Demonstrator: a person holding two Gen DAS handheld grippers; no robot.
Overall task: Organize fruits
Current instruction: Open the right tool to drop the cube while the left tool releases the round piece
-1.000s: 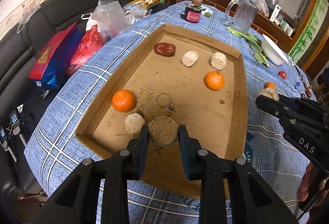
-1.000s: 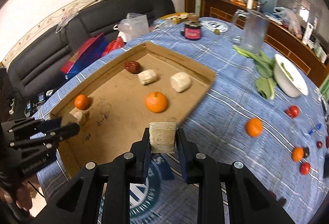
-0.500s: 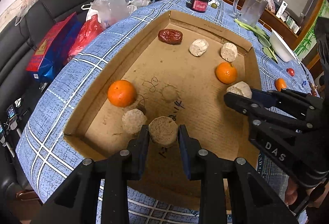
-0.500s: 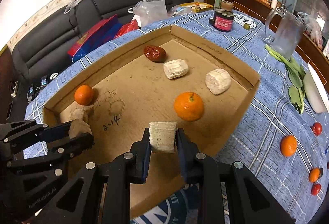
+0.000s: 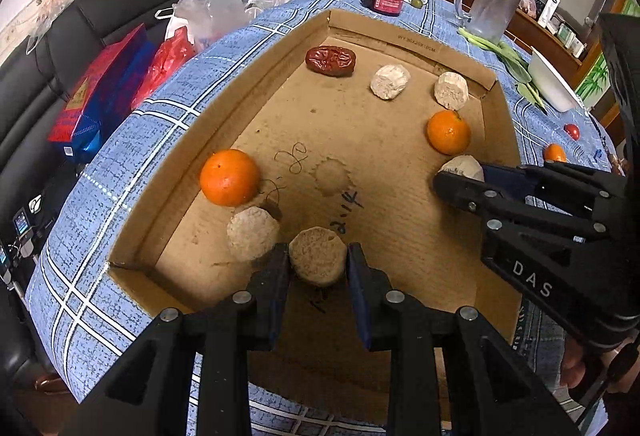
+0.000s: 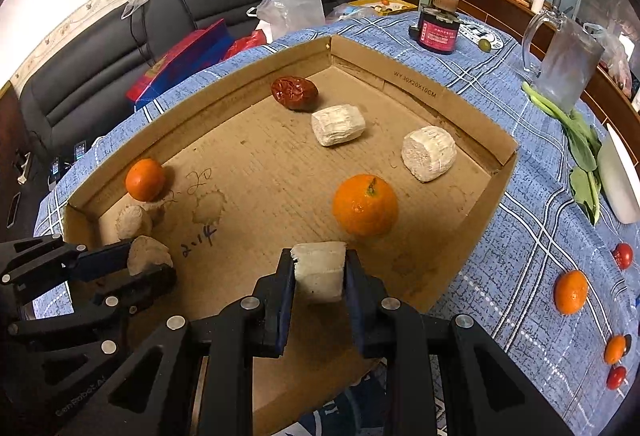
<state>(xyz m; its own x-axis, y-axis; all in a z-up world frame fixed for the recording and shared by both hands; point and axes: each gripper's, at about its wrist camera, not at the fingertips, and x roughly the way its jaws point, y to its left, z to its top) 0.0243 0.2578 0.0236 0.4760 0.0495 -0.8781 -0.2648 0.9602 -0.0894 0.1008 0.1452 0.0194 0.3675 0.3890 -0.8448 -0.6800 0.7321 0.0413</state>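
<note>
A shallow cardboard tray (image 5: 404,38) (image 6: 416,86) lies on the blue checked tablecloth. It holds two oranges (image 5: 229,177) (image 5: 448,132), a red date (image 5: 330,60) and several pale root chunks (image 5: 253,233) (image 5: 389,81). My left gripper (image 5: 318,262) is shut on a pale round chunk (image 5: 318,260) low over the tray's near left part, beside a lying chunk. My right gripper (image 6: 319,272) is shut on a white cut chunk (image 6: 319,270) over the tray's near edge, just in front of an orange (image 6: 365,204). Each gripper shows in the other's view (image 5: 460,180) (image 6: 150,264).
On the cloth right of the tray lie a loose orange (image 6: 571,291), small red tomatoes (image 6: 623,255), leafy greens (image 6: 580,140) and a white bowl (image 6: 620,176). A glass jug (image 6: 564,62) and a dark jar (image 6: 438,28) stand behind. Bags lie on the black sofa (image 6: 120,48) at the left.
My right gripper has carried its white chunk from over the cloth to inside the tray's near edge. My left gripper has sunk lower with its chunk, beside the lying one.
</note>
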